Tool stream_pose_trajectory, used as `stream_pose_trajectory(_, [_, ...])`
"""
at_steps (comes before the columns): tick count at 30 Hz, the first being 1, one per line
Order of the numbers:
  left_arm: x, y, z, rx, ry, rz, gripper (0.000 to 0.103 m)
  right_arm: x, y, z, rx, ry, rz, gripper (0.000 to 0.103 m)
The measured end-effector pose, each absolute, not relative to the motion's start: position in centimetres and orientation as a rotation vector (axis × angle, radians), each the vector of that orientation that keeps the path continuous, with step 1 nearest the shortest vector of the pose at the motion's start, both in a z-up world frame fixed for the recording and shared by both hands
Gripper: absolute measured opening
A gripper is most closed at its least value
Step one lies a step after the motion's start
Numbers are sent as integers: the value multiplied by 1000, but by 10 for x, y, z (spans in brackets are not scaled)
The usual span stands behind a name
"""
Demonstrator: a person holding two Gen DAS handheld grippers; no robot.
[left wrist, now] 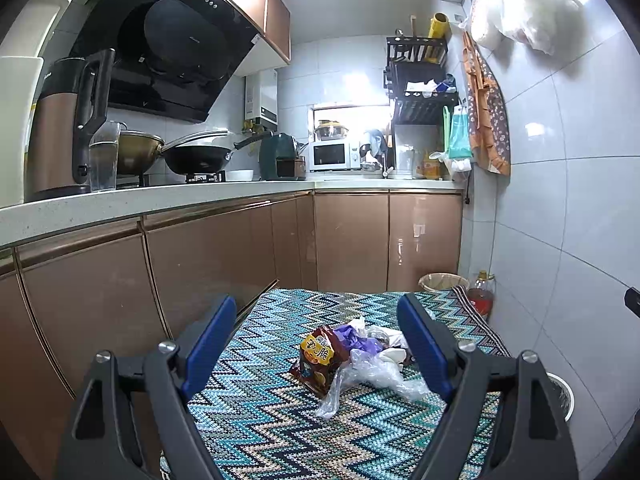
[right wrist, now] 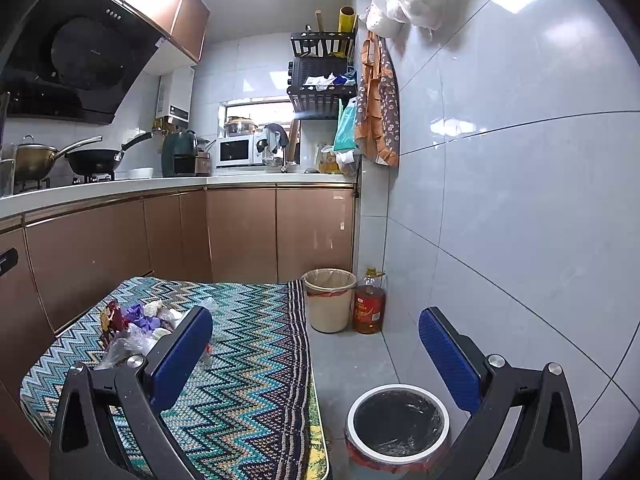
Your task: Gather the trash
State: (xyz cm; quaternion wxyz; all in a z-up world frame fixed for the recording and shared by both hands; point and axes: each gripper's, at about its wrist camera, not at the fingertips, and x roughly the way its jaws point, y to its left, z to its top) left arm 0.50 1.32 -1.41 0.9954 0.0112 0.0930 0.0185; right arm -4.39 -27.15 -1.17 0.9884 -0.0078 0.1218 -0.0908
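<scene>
Both hand-held grippers, left [left wrist: 316,344] and right [right wrist: 316,344], are spread and empty. The crumpled pile of wrappers and plastic film [left wrist: 352,360] lies on the zigzag-patterned tabletop [left wrist: 260,420]. The collecting seems not yet begun; next, the left should close on the pile and carry it to the white-rimmed, black-lined bin [right wrist: 398,420].

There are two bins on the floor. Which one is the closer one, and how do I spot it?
Find the table with the zigzag cloth. On the floor by its near right corner stands the white-rimmed bin, lined with a black bag. The other bin is beige and stands farther back, beside the oil bottle.
</scene>
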Motion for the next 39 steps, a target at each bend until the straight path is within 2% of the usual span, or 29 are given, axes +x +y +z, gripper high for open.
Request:
stream_pose_trajectory(18, [12,18,-17,43,218,50,82,-39,-272,-16,3,246,-161,103])
stream_pose_trajectory(39, [59,18,-40,48,349,7,82,6,-275,-33,15,331,-158,103])
